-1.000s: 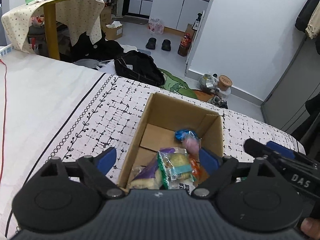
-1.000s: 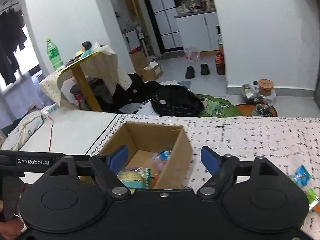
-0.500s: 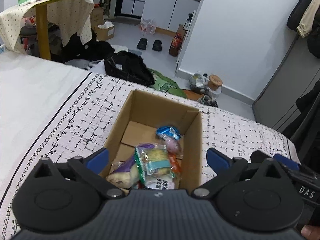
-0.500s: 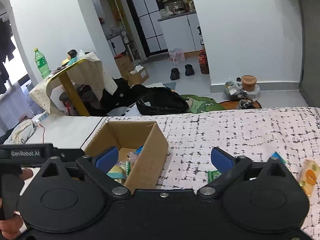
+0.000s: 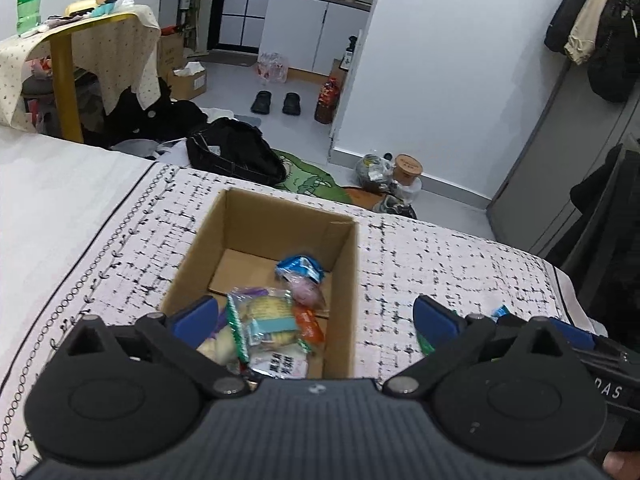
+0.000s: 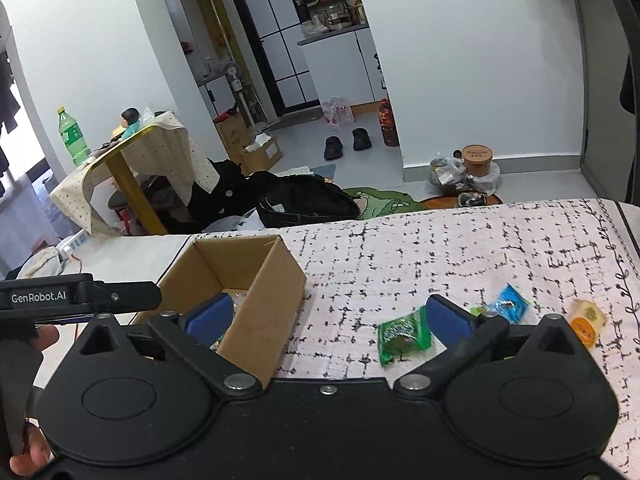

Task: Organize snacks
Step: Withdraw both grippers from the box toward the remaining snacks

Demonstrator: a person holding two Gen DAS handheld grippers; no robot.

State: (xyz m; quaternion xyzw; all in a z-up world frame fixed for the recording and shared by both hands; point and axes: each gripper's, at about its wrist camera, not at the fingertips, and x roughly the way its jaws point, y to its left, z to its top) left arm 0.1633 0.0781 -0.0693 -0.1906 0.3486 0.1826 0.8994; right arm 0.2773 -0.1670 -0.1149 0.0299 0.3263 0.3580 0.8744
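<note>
left tongs [image 5: 314,316]: wide, empty, above box [image 5: 344,280] of snacks | right tongs [image 6: 328,314]: wide, empty; green packet [image 6: 404,336] just inside right finger, on bed [image 6: 460,248]

Both views are evenly and brightly lit by soft indoor light; the white walls [image 5: 440,80] read clean, without glare; shadows under the cardboard box [image 6: 256,280] are faint; fisheye bending curves the doorway [image 6: 288,40] and wall edges; slight softness smears the far corners.

Both wrist views look steeply down, close over bed — share cardboard box [image 5: 276,240] [image 6: 256,276], floor beyond.
</note>
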